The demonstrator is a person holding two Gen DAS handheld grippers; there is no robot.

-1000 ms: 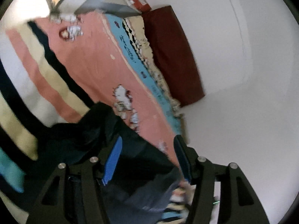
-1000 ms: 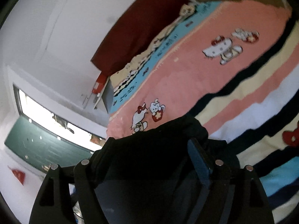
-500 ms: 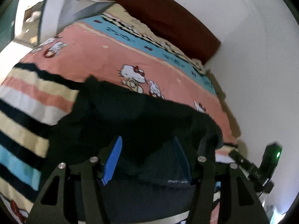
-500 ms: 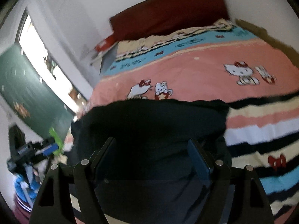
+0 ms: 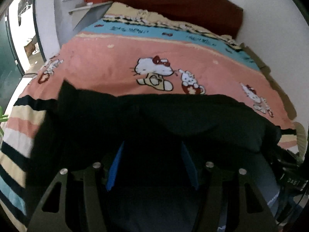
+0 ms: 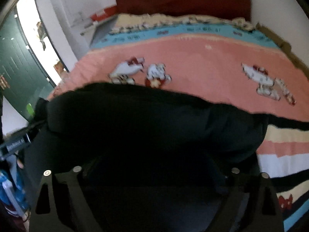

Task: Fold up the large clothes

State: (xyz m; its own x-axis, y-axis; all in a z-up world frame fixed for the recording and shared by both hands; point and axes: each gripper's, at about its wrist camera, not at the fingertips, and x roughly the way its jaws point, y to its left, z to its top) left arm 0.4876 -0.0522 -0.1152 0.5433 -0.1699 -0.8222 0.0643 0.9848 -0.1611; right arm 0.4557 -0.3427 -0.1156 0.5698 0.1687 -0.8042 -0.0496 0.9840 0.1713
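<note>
A big bed (image 5: pixel 119 61) fills the room ahead of both grippers. Its blanket (image 5: pixel 173 56) is pink with cartoon cats, then striped. A dark red headboard (image 5: pixel 179 2) stands far beyond, at the white wall (image 5: pixel 270 19). A green door (image 6: pixel 17 73) is off to the left. The black garment (image 5: pixel 154 116) lies on the blanket, right under both tools, too dark to tell its shape. The left gripper (image 5: pixel 152 164) stands wide apart, opening. The right gripper (image 6: pixel 154 166) is opening too, its fingers lost in the dark cloth.

A home bedroom: a bed (image 5: pixel 119 65) under a cartoon-cat blanket (image 5: pixel 193 61), dark red headboard (image 5: pixel 183 2), white walls.
</note>
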